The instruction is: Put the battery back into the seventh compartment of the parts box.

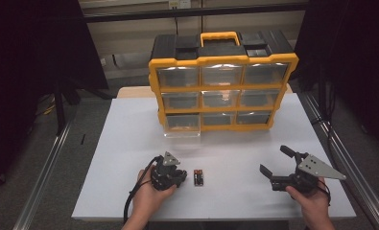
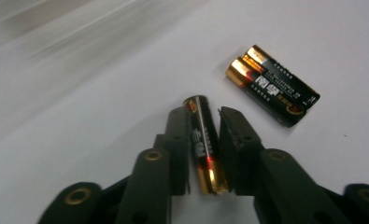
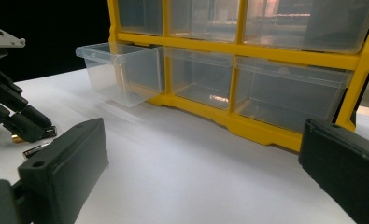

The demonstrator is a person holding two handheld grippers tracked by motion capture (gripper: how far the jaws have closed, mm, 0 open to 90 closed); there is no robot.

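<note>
Jaws of the left gripper are clenched on a single AA battery, which lies lengthwise between them, its gold end toward the camera and its other end poking just past the jaw tips. In the high view this left gripper sits low on the white bench, held in the person's left hand. Just beside it, apart from the jaws, a pair of AA batteries lies side by side on the bench. The right gripper is well apart at the right, its jaws released and spread wide with nothing between them. Beyond stands a yellow drawer organizer with clear drawers; its bottom-left drawer is pulled partway out.
</note>
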